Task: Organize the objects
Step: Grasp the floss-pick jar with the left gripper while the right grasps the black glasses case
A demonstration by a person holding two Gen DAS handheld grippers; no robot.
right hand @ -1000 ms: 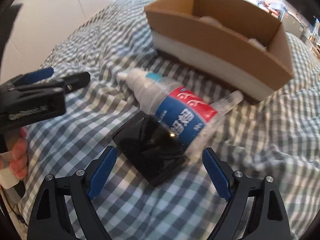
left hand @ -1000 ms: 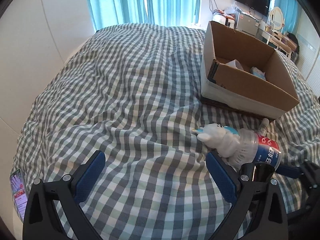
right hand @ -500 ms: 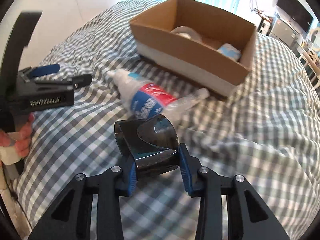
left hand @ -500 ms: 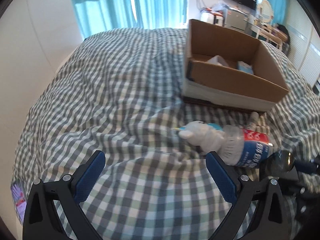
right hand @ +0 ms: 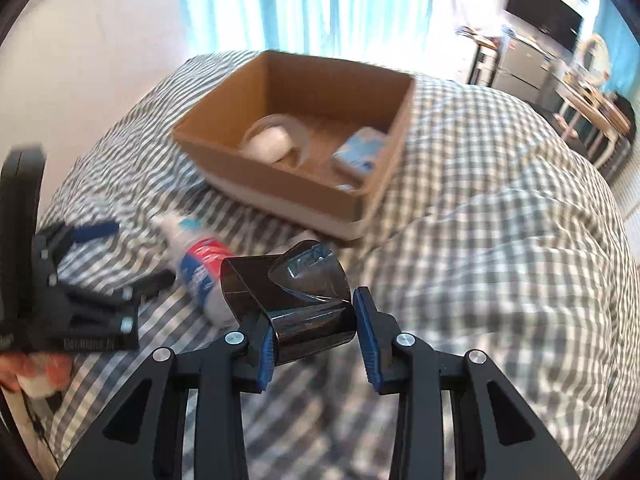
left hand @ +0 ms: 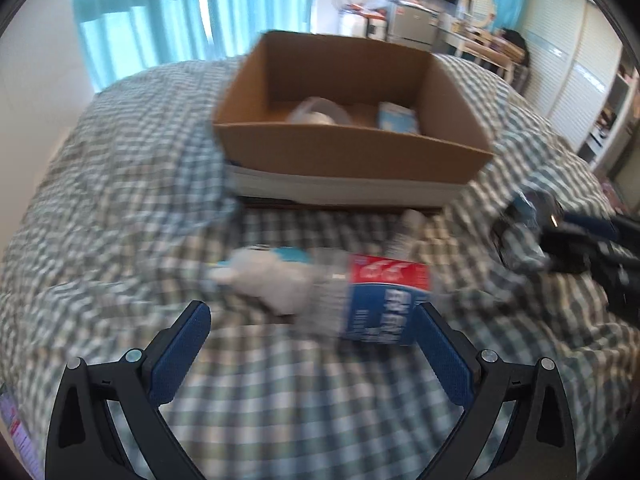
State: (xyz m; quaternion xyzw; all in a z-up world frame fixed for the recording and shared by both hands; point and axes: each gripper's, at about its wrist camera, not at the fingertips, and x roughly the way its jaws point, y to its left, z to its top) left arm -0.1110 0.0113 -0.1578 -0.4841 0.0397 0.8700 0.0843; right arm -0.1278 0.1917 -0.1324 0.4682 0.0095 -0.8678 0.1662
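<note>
Lifted off the bed (right hand: 500, 220), dark glossy case (right hand: 304, 300) sits pinched in right gripper (right hand: 314, 326) fingers; left gripper (left hand: 312, 354) fingers spread, empty; advise level carry over cardboard box (right hand: 280, 184) rim before release.

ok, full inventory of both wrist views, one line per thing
cardboard box: 1, brown, on the bed, open top
white roll: 1, inside the box, left part
blue packet: 1, inside the box, right part
bottle: 1, clear with red-blue label, lying on the bed
small tube: 1, whitish, between bottle and box
black case: 1, glossy, clamped in the right gripper
bed cover: 1, grey-white check
left gripper: open, nothing between the fingers
right gripper: shut on the case
</note>
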